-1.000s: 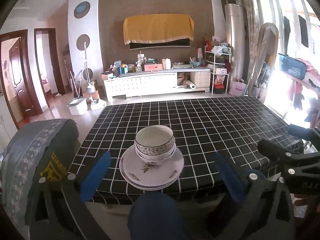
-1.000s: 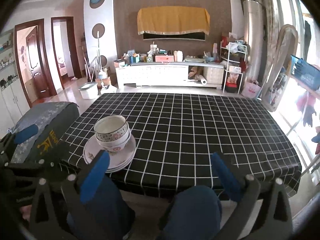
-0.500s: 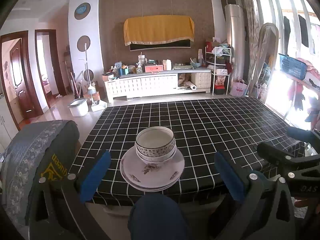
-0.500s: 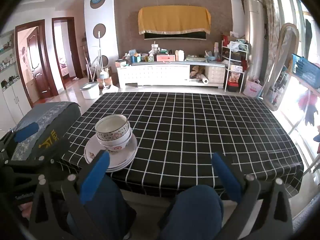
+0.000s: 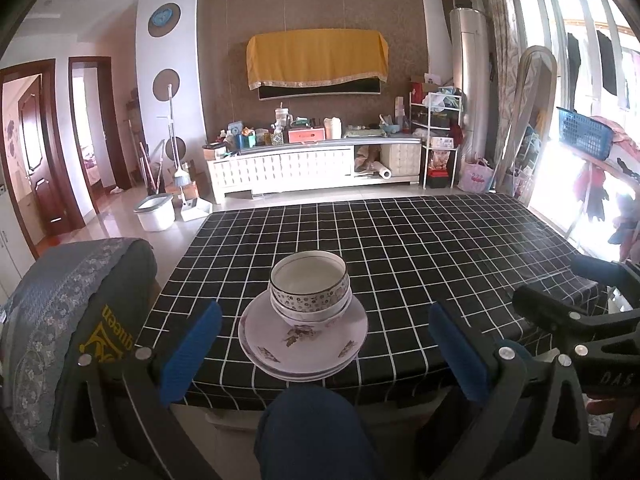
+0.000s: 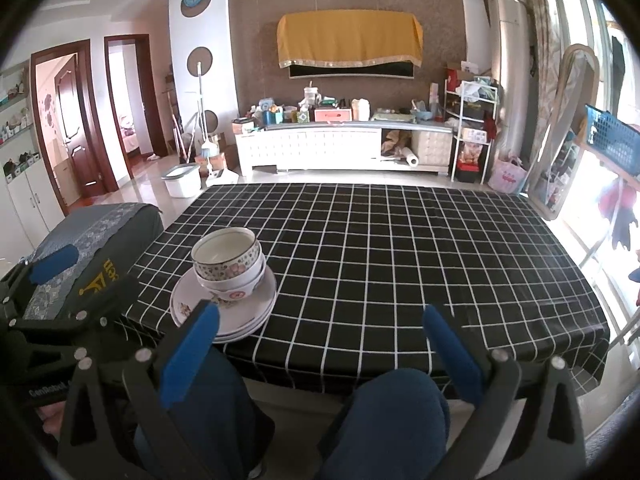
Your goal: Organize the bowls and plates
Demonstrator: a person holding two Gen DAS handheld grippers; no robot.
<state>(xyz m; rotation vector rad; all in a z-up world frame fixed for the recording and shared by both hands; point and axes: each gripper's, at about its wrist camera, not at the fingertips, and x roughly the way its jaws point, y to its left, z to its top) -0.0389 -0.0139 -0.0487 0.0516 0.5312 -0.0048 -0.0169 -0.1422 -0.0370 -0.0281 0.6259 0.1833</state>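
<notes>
Stacked patterned bowls [image 5: 308, 290] [image 6: 227, 262] sit nested on a pile of white floral plates [image 5: 304, 344] [image 6: 240, 312] near the front left edge of the black checked table [image 5: 420, 256] [image 6: 400, 248]. My left gripper [image 5: 324, 352] hangs open in front of the table edge, its blue pads [image 5: 190, 352] wide on either side of the stack and short of it. My right gripper [image 6: 320, 348] is open too, held before the table's front edge to the right of the stack, with nothing between its fingers. Each gripper shows in the other's view at the side.
A person's knees in blue trousers [image 5: 316, 428] [image 6: 388, 420] lie below the table edge. A grey cloth-covered chair [image 5: 68, 304] [image 6: 92, 240] stands left of the table. Beyond the far edge are a white cabinet [image 5: 312, 168], a bucket [image 5: 154, 212] and a shelf rack [image 5: 438, 140].
Both views have drifted slightly upward, so the stack sits a little lower in the frames. The bowls and plates have not moved and both grippers stay open.
</notes>
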